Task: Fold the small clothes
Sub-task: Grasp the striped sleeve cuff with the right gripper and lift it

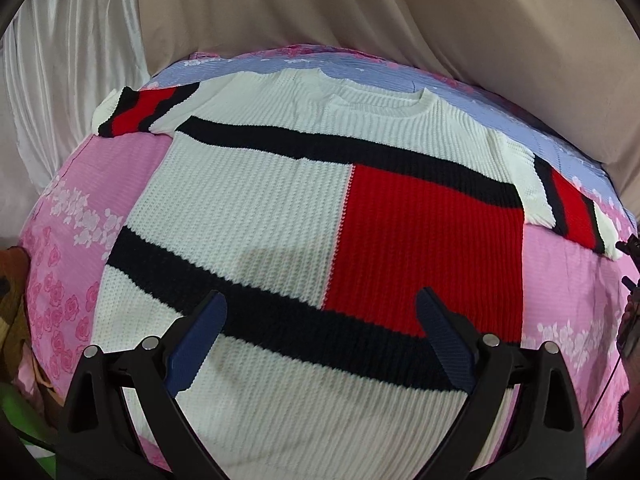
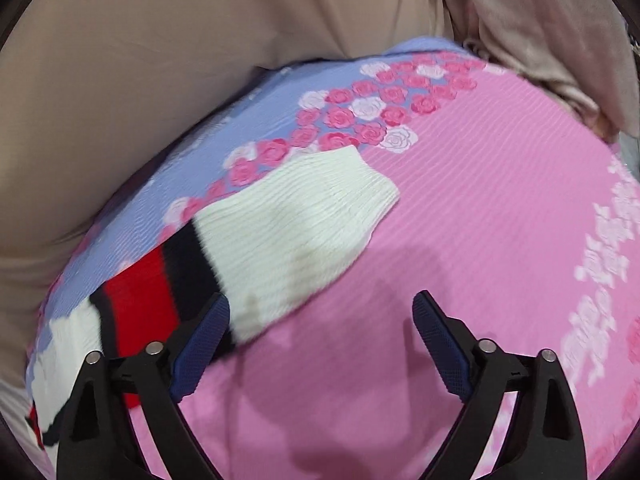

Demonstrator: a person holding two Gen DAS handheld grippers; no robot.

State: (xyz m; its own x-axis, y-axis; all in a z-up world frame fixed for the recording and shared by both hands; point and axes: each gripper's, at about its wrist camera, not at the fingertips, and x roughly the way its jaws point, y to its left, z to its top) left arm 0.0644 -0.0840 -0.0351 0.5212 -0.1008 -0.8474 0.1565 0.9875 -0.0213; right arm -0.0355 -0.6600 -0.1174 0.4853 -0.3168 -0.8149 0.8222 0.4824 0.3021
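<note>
A small knitted sweater [image 1: 256, 208], white with black bands and a red panel, lies flat and spread out on a pink and lilac flowered sheet [image 1: 68, 240]. Its two sleeves stick out to either side. My left gripper [image 1: 320, 304] hovers open over the sweater's lower body, nothing between its blue pads. In the right wrist view the right sleeve [image 2: 288, 232] lies across the sheet [image 2: 480, 208], white cuff toward the upper right. My right gripper [image 2: 320, 308] is open just below that sleeve, its left finger over the sleeve's black band, nothing gripped.
Beige and white curtains [image 1: 360, 8] hang behind the far edge of the sheet. Folded beige cloth [image 2: 560, 40] rests at the upper right of the right wrist view. Brown and green items [image 1: 12, 320] lie off the sheet's left edge.
</note>
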